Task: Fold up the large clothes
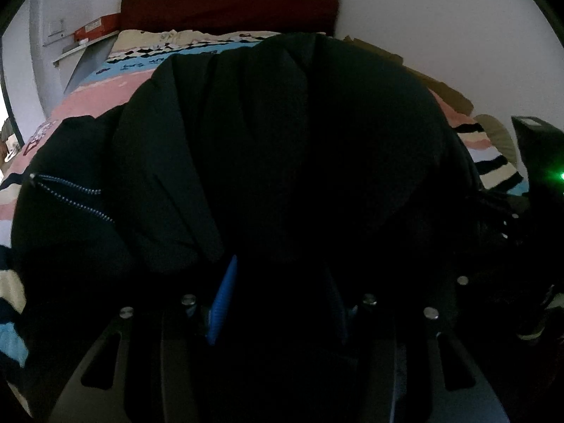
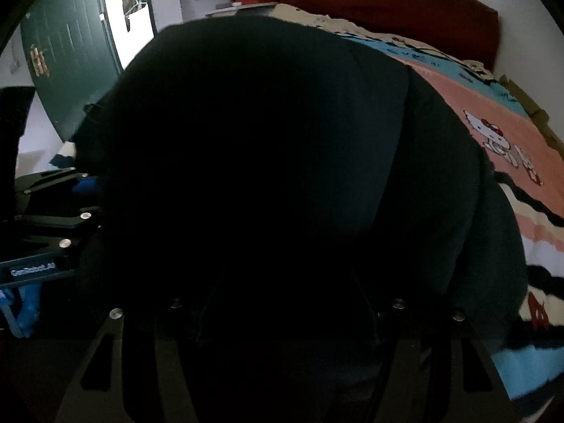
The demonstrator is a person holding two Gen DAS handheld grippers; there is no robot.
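Observation:
A large black jacket (image 1: pixel 282 141) lies on the bed and fills both views; it also shows in the right wrist view (image 2: pixel 264 158). A zipper (image 1: pixel 70 194) shows on its left part. My left gripper (image 1: pixel 278 303) is buried in the black cloth; one blue finger pad (image 1: pixel 222 299) shows with fabric between the fingers. My right gripper (image 2: pixel 282 317) is hidden under the dark cloth, its fingertips not visible. The left gripper's body (image 2: pixel 46 239) shows at the left of the right wrist view.
The bed has a pink, blue and striped cartoon sheet (image 2: pixel 511 134) and a dark red headboard (image 1: pixel 229 3). A shelf with an orange box (image 1: pixel 95 30) hangs at the back left. A green door (image 2: pixel 70 53) stands open at the left.

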